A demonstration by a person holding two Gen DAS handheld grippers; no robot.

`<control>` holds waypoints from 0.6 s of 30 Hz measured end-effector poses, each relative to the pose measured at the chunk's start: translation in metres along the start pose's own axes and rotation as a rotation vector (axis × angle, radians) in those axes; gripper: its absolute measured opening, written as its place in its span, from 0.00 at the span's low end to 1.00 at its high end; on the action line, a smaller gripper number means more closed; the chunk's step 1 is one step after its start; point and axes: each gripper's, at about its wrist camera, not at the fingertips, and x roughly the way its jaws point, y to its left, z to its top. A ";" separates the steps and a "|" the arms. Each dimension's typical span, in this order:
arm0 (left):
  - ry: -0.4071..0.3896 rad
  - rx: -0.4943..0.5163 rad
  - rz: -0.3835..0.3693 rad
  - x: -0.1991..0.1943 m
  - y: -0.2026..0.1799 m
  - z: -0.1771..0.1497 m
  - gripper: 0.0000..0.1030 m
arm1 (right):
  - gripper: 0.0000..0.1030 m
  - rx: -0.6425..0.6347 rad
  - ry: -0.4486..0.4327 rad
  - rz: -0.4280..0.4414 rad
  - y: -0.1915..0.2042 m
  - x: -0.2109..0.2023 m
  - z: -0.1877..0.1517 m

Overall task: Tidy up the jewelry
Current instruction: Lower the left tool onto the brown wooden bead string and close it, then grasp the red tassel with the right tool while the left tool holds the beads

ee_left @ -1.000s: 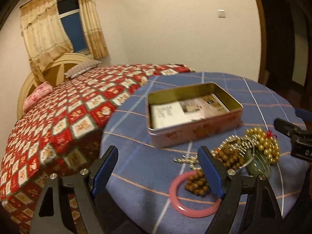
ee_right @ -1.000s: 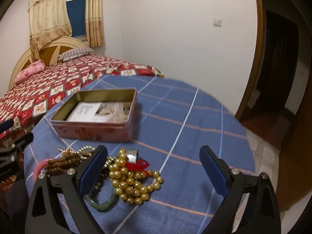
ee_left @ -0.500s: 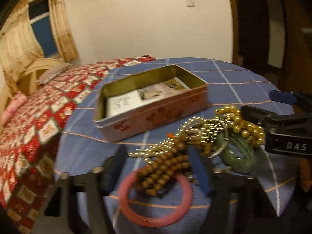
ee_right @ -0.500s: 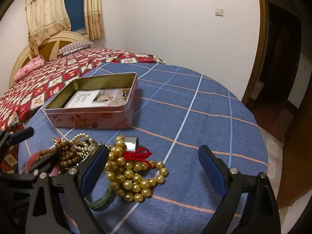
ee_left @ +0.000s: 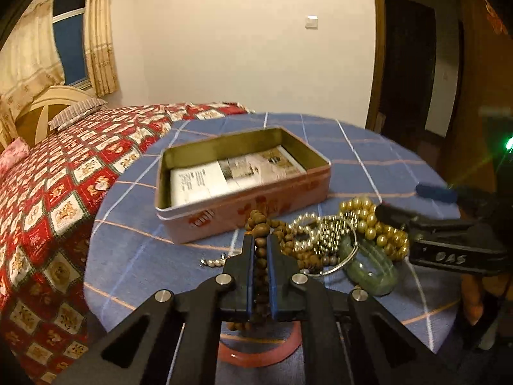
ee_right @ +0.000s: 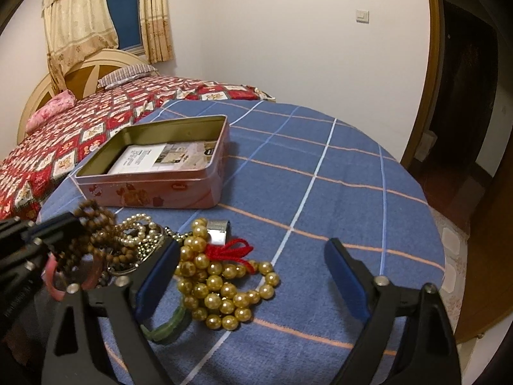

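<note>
My left gripper (ee_left: 260,240) is shut on a brown wooden bead bracelet (ee_left: 261,224), whose beads run between the blue pads. The jewelry pile beside it holds a pearl strand (ee_left: 304,224), a green jade bangle (ee_left: 368,266), gold beads (ee_left: 381,227) and a pink bangle (ee_left: 256,353) under the gripper. An open pink tin (ee_left: 243,205) with papers inside stands just behind. My right gripper (ee_right: 253,263) is open over the gold beads (ee_right: 221,285) with a red tassel (ee_right: 231,250). The tin (ee_right: 154,189) also shows in the right wrist view.
The round table has a blue checked cloth (ee_right: 320,192). A bed with a red patterned cover (ee_left: 64,176) stands close on the left. A dark doorway (ee_right: 465,96) is on the right. A small metal clip (ee_right: 218,227) lies by the gold beads.
My left gripper moved forward over the pile and closed on the brown bead bracelet. My right gripper stayed open and shifted slightly closer to the gold beads.
</note>
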 end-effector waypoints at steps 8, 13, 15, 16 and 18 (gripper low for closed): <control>-0.063 -0.009 0.044 -0.021 0.010 0.010 0.06 | 0.68 -0.018 0.018 0.064 0.006 -0.002 0.000; -0.035 -0.005 0.052 -0.013 0.010 0.006 0.06 | 0.61 -0.071 0.001 0.063 0.019 -0.003 0.001; -0.032 -0.004 0.052 -0.013 0.010 0.005 0.06 | 0.56 -0.090 0.051 0.079 0.022 0.008 0.001; -0.031 -0.001 0.053 -0.013 0.010 0.005 0.06 | 0.50 -0.094 0.065 0.091 0.023 0.012 0.000; -0.030 -0.002 0.054 -0.013 0.010 0.005 0.06 | 0.29 -0.112 0.052 0.093 0.026 0.010 -0.003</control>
